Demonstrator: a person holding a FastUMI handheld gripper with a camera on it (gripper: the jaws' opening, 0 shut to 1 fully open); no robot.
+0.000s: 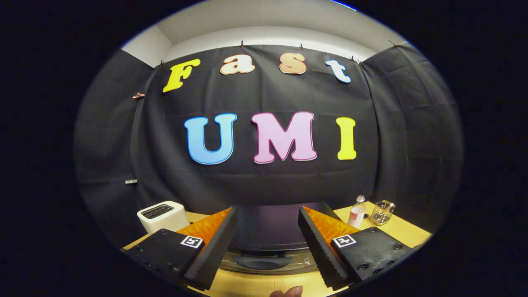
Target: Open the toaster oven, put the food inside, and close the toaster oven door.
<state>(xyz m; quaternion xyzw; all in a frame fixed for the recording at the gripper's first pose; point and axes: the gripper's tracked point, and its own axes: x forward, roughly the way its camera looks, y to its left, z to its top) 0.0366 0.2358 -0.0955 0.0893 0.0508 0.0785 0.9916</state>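
The hand-held gripper [268,231] points at the black cloth wall [264,181] with its two black, ridged fingers [218,243] spread wide, orange panels on their outer sides and a square black-and-white marker on each base. Nothing sits between the pads and they touch nothing.

Straight ahead, at twelve o'clock from the fingertips and seen through the gap between them, stands the dark, box-shaped toaster oven [268,227] on the pale wooden table [406,233]. Its smooth dark front fills the gap; a curved dark handle [262,262] runs across the lower part, and the door looks closed, though the fingers hide its sides.

At about ten o'clock from the gripper, beyond the left finger, a white rounded slot toaster [162,215] rests on the table near the wall. At about two o'clock, beyond the right finger, a small clear plastic bottle with a white cap [357,212] stands upright, and just beside it, further toward three o'clock, a small clear glass container [382,212] holds something thin I cannot make out.

At six o'clock, close under the fingers, a fingertip of a person [288,292] shows over the table edge.
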